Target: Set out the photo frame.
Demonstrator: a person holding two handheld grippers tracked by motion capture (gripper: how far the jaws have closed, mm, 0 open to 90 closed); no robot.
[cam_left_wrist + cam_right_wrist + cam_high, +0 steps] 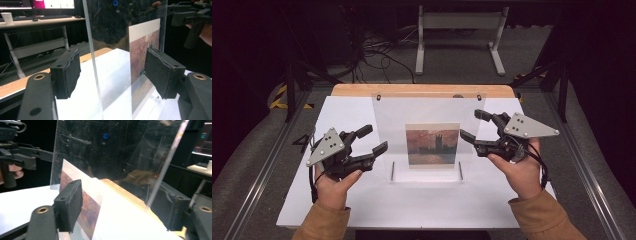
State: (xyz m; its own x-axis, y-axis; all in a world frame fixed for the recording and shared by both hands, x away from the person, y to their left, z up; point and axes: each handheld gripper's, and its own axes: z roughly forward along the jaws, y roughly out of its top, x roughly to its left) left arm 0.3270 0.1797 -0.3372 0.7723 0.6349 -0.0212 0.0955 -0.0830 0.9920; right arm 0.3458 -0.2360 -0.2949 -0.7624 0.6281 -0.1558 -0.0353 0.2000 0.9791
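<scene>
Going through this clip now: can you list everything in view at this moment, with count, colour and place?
Acrylic panel: one, clear, standing upright mid-table, its side edges between the jaws of both grippers.
Picture: one, reddish painting with a pale border, in the panel's lower middle.
Table: one, white top with a wooden strip along the far edge.
Stand legs: one pair, white, on the floor beyond the table.
Cables: a black tangle on the floor at the back.
Monitor: one, lit, on a desk in the background of the left gripper view.
Paper cup: one, white, on that desk.
Left gripper: one, black, open, at the panel's left edge.
Right gripper: one, black, open, at the panel's right edge.
Sleeves: two, tan, at the near edge.
</scene>
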